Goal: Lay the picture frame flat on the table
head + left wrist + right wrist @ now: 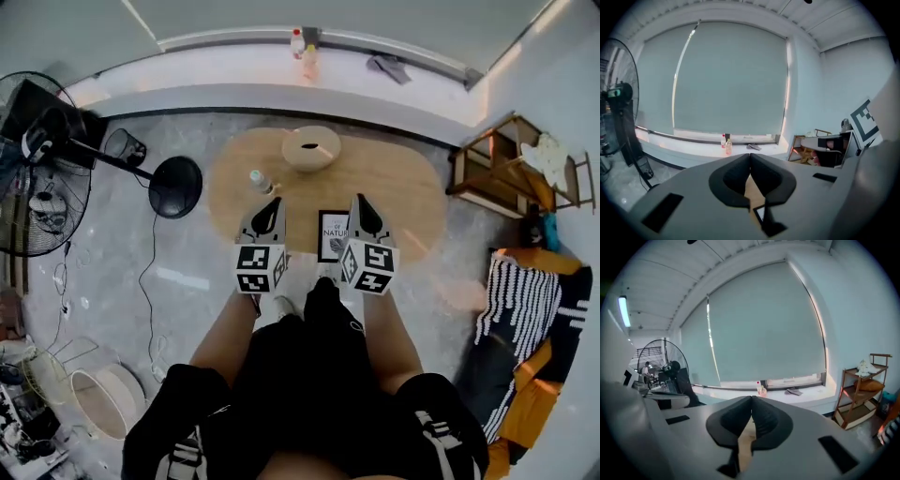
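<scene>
A black picture frame [331, 234] with a white mat and a print appears to lie flat on the oval wooden table [412, 187], near its front edge. My left gripper [267, 217] hovers just left of the frame, jaws together and empty. The right gripper [366, 216] hovers at the frame's right edge, also shut with nothing between its pads. In the left gripper view the left gripper [750, 157] shows jaws that meet at the tips, with a corner of the frame [759, 214] visible below them. The right gripper [751, 401] in its own view has its jaws closed over bare table wood [747, 437].
A round wooden bowl [311, 147] sits at the table's far side and a small bottle [260, 181] stands to its left. A floor fan [42, 169] is at the left, a wooden shelf [506, 169] at the right, and bottles [302, 42] stand on the windowsill.
</scene>
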`<state>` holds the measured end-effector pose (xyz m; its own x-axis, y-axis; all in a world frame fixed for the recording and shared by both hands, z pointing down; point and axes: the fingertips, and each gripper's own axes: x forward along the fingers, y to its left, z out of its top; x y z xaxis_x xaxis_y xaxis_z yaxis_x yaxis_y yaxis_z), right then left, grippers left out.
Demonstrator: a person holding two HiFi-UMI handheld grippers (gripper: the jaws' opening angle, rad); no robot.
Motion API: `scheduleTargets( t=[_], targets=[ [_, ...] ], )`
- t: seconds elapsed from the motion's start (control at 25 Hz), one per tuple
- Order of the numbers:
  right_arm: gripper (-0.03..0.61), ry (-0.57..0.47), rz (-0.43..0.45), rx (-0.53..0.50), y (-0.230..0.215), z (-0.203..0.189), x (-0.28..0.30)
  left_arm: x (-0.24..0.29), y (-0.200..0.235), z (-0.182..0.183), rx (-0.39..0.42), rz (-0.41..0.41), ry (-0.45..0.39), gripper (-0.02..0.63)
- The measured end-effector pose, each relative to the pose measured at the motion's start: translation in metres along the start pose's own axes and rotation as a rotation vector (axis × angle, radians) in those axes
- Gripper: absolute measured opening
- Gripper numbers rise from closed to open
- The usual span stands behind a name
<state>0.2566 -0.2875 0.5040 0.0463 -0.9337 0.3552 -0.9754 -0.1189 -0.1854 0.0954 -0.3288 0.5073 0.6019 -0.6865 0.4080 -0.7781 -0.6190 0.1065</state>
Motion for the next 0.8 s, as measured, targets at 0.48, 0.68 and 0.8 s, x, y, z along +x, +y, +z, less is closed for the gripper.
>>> scheduleTargets(
  t=[0.48, 0.68, 0.8],
  targets=[
    [0.014, -0.315, 0.149, -0.153, 0.119, 0.162, -0.114, -0.166, 0.032, 0.166, 0.031, 0.118, -0.321, 0.020],
    [0.012, -0.382, 0.154, -0.160, 0.134, 0.189, -0.144, -0.199, 0.036, 0.182, 0.047, 0.124, -0.340, 0.020],
    [0.012, -0.387, 0.133, -0.152, 0.135, 0.190, -0.149, -0.206, 0.036, 0.184, 0.063, 0.118, -0.346, 0.020]
  ],
)
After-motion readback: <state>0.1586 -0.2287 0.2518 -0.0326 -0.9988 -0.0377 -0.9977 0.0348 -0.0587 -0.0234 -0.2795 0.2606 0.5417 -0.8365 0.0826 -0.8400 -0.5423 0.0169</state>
